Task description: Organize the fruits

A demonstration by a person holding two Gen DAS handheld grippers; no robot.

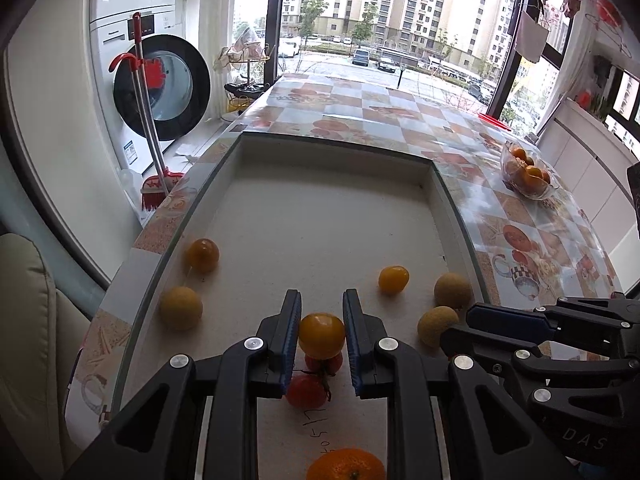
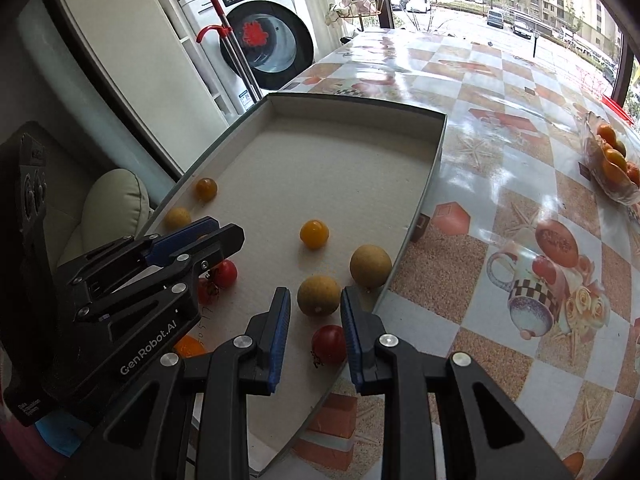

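Note:
My left gripper (image 1: 322, 300) is shut on a yellow cherry tomato (image 1: 321, 336), held just above two red tomatoes (image 1: 306, 391) in the shallow cardboard tray (image 1: 336, 144). A mandarin (image 1: 346, 464) lies at the bottom edge. My right gripper (image 2: 315, 294) hovers low over the tray's right side, its jaws a little apart with nothing pinched. A red tomato (image 2: 329, 344) lies under its right finger and a tan round fruit (image 2: 319, 295) just beyond its tips. Another tan fruit (image 2: 370, 266) and a yellow tomato (image 2: 314, 233) lie further on.
A glass bowl (image 1: 526, 178) of orange fruit stands on the patterned tablecloth to the right of the tray. On the tray's left side lie a yellow tomato (image 1: 202, 255) and a tan fruit (image 1: 181, 308). A washing machine and a red broom (image 1: 154, 184) stand past the table's left edge.

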